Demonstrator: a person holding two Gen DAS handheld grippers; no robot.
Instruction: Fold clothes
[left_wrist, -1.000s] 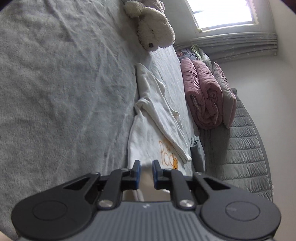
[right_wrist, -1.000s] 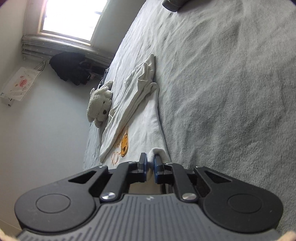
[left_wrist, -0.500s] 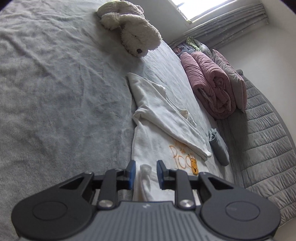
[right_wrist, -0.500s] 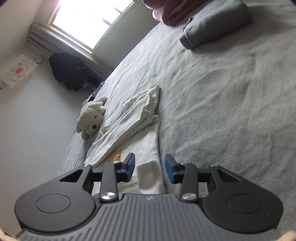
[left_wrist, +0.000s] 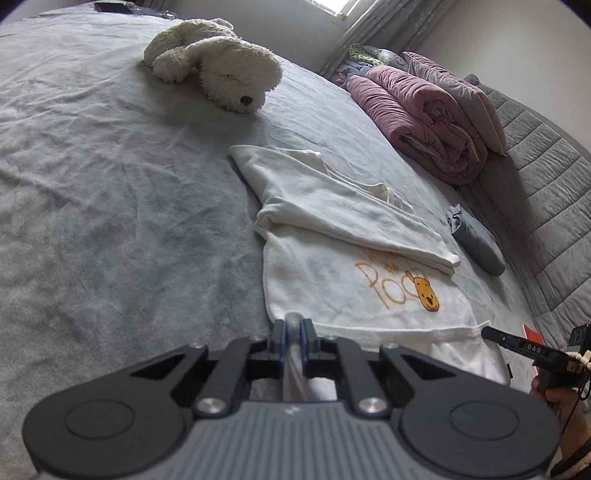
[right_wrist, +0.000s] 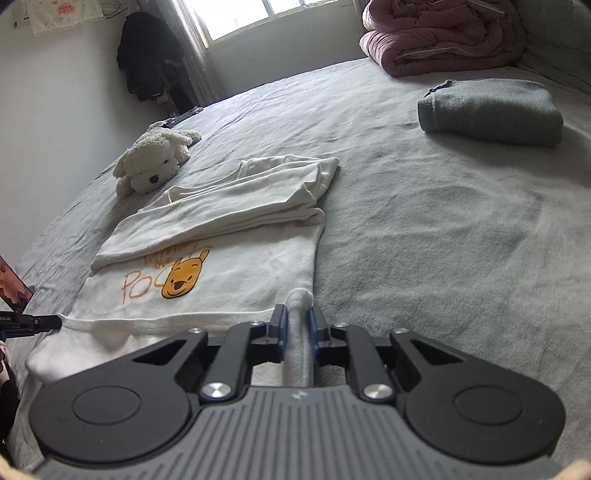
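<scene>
Right wrist: soft white shirt (right_wrist: 229, 280), hem ribbed.

The white shirt (right_wrist: 236, 280) reads "Poo"; the right gripper (left_wrist: 532, 345) reads "DAS".

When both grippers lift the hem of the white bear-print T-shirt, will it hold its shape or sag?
The white cotton T-shirt with the orange bear print will probably sag between the two pinches: it bunches softly where the left gripper and right gripper clamp it. It looks thin and light. The folded sleeves on top may slide off.
</scene>
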